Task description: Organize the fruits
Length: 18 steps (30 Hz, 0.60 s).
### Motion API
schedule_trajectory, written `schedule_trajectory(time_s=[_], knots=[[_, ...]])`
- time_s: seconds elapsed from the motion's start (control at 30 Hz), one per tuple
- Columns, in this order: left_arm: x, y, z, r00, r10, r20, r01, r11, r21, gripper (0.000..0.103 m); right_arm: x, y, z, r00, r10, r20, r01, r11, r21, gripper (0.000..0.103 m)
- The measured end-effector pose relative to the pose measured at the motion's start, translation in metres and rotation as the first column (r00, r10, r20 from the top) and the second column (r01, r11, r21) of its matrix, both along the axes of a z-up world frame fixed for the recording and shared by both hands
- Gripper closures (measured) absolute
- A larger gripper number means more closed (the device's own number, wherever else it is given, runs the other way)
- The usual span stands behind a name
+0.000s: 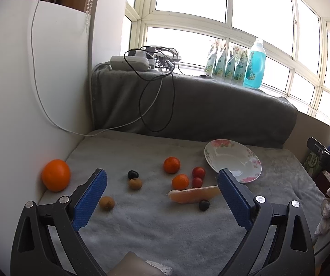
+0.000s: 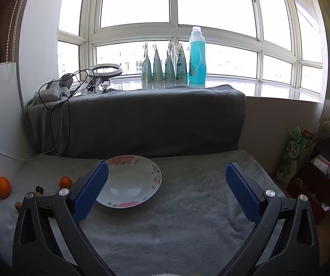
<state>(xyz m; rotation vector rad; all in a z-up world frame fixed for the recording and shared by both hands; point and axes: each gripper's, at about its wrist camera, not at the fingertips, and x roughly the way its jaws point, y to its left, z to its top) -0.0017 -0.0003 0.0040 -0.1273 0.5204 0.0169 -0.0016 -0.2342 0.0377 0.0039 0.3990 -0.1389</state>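
In the left wrist view, fruits lie scattered on a grey towel: a large orange (image 1: 56,174) by the white wall, two small mandarins (image 1: 171,165) (image 1: 180,182), two cherry tomatoes (image 1: 198,172), two dark grapes (image 1: 133,174) (image 1: 204,204), two brown longans (image 1: 135,183) (image 1: 106,203) and a pale orange fruit slice (image 1: 193,194). A white floral plate (image 1: 231,161) sits empty to the right. My left gripper (image 1: 162,181) is open and empty above the fruits. My right gripper (image 2: 166,174) is open and empty, beside the plate (image 2: 130,181).
A folded dark grey blanket (image 2: 142,119) forms a ledge behind the towel, with cables and a power strip (image 1: 130,62) on it. Detergent bottle (image 2: 197,55) and pouches stand on the windowsill. Boxes and a green carton (image 2: 293,156) stand at the right. White wall at the left.
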Motion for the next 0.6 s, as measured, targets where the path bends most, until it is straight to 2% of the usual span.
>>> schedule_trajectory(time_s=[0.6], knots=[[-0.0016,-0.0034,-0.0024,1.000,-0.001,0.000,0.001,1.000,0.001,0.006,-0.0011,0.0011,-0.0009,1.000,0.000,-0.002,0.000,1.000,0.000,0.000]])
